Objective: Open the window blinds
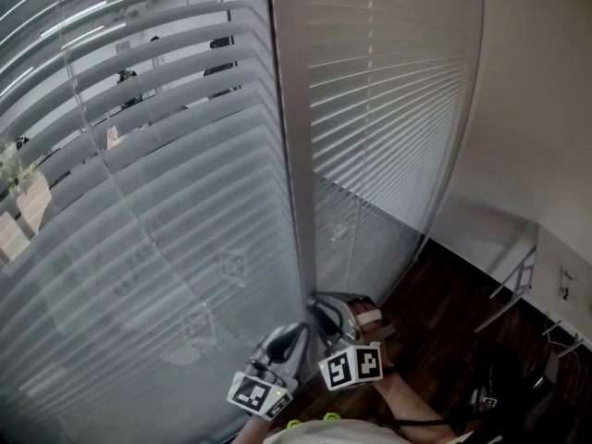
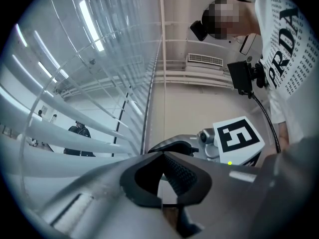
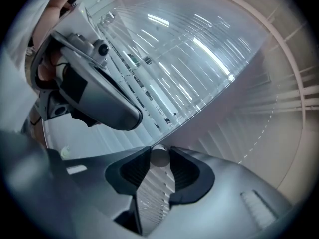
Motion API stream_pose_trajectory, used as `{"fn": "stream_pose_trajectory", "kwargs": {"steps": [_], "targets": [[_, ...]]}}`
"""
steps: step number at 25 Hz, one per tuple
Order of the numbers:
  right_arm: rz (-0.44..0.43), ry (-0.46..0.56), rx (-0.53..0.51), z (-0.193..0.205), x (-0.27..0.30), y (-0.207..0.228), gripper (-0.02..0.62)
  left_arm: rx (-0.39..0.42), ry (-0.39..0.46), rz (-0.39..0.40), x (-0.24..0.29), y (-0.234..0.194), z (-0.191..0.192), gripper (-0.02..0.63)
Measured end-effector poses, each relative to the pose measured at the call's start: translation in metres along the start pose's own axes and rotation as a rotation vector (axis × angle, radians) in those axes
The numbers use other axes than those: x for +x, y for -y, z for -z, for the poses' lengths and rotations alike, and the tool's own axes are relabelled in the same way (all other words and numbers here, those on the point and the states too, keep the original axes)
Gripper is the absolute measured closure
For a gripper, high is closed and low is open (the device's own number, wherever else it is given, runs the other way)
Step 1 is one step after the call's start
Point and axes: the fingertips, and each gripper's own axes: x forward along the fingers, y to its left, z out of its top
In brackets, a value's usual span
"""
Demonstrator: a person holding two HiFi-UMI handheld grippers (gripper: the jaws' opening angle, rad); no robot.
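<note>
The left blind (image 1: 139, 155), filling the head view from 9 to 11 o'clock, has its slats tilted apart. Buildings and ground outside show between them, so that half of the job looks done. The right blind (image 1: 388, 81), at 1 o'clock past the post (image 1: 291, 155), has its slats lying close over one another. Only thin bright lines show between them and nothing outside can be made out, so I judge this blind is what remains to be opened.

Both grippers sit at 6 o'clock in the head view, at the foot of the post. The right gripper (image 1: 326, 311) is clenched on the wand (image 3: 159, 157): in its own view the pale round rod sits between the two pad tips and appears to touch both. The wand seems to belong to the right blind, though its upper run is too faint to trace. Turning it would be the likely way to tilt those slats.

The left gripper (image 2: 163, 156), at 7 o'clock just beside the right one, has its jaws together with the tips meeting. I can see nothing between them, and it seems to be idle.

No container shows in any view. Dark floor (image 1: 444, 313) lies at 4 o'clock.
</note>
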Motion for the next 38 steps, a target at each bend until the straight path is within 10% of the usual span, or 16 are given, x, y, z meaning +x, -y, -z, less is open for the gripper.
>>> {"fn": "stream_pose_trajectory", "kwargs": {"steps": [38], "targets": [[-0.106,0.132,0.717,0.0043,-0.0006,0.0099,0.466,-0.015,-0.007,-0.011,-0.0032,-0.0006,0.0003,0.614]]}}
